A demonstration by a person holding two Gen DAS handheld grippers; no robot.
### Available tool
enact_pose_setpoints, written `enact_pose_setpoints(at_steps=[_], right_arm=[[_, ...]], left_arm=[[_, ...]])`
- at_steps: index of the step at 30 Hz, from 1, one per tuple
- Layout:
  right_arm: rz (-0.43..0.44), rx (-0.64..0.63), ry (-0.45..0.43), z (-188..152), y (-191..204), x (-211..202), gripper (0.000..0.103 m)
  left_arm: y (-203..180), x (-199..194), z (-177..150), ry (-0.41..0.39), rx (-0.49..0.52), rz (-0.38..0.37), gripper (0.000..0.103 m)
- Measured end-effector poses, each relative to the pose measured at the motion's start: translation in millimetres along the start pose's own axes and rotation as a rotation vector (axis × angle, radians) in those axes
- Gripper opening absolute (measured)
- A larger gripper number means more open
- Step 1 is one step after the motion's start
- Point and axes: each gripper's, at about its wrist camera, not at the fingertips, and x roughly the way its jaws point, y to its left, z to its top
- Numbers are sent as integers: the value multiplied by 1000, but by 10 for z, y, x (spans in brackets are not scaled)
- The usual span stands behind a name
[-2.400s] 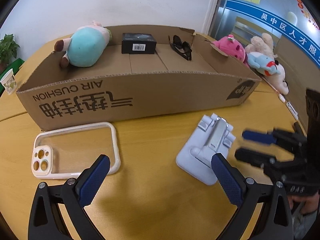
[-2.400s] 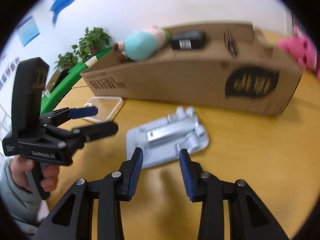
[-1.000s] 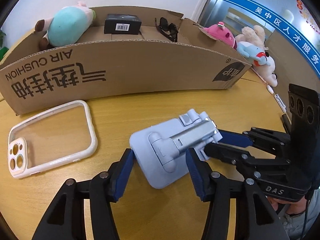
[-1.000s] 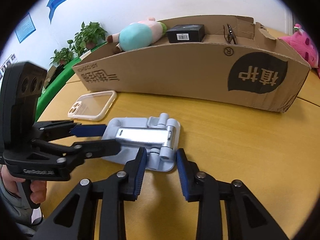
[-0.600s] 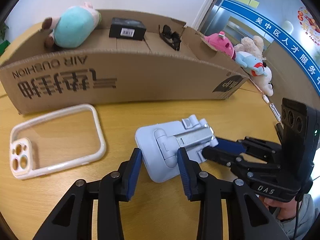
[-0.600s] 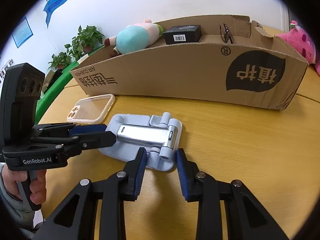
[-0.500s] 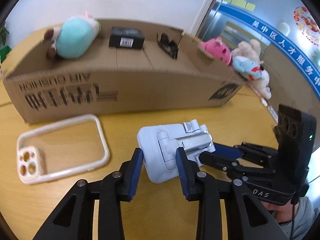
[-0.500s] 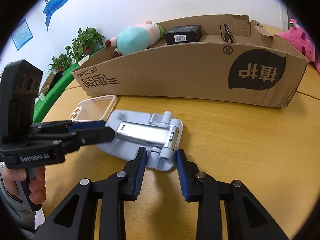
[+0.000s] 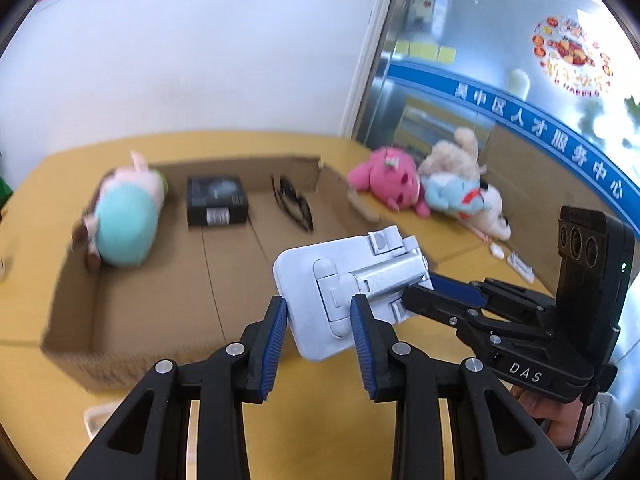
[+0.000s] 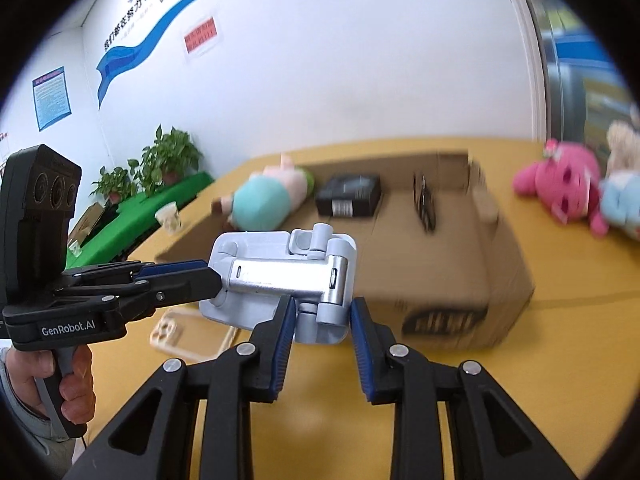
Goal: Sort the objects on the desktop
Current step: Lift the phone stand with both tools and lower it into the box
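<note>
The round yellow wooden table [image 9: 460, 420] carries a long, open brown cardboard box [image 9: 160, 320], and inside the box lie a teal and pink plush toy [image 9: 124, 224], a flat black carton with a barcode label [image 9: 216, 200] and a pair of dark sunglasses [image 9: 294, 204], spread along its floor from left to right in the left wrist view. Beyond the box's right end sits a heap of soft toys, a pink plush [image 9: 386, 178] foremost. A clear phone case with a cream rim [image 10: 188, 332] lies on the table by the box's near wall.

The pale blue and silver folding phone stand [image 9: 344, 288] is in the air, off the table, in front of the box's near wall and partly over its opening. Both claws hold it. The left gripper [image 9: 320, 320] is clenched on the flat base plate's near edge, its blue pads pressing on either side. The right gripper [image 10: 322, 316] is clamped on the hinge end, at the knuckles of the silver arm.

The stand's long axis runs roughly level between the two claws, plate end at the left gripper and hinge end at the right. The folded silver arm faces up, lying along that axis.
</note>
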Motion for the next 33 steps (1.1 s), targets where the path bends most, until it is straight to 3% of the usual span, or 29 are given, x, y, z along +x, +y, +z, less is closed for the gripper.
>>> enact_pose_setpoints(at_steps=[8, 16, 23, 27, 31, 33], right_arm=[[58, -4, -69, 478, 185, 362, 28], [143, 27, 13, 541, 467, 1205, 28], [175, 91, 216, 376, 508, 1964, 28], [161, 82, 352, 309, 533, 2212, 28], [172, 58, 485, 213, 581, 2401, 28], [179, 69, 506, 201, 596, 2422, 28]], left_arm=[[399, -145, 382, -73, 4, 81, 30], [1172, 56, 362, -3, -83, 163, 31], [1692, 483, 208, 147, -174, 189, 30], [1761, 656, 112, 232, -177, 218, 31], [1688, 784, 75, 303, -120, 313, 32], [1682, 832, 60, 330, -112, 365, 31]])
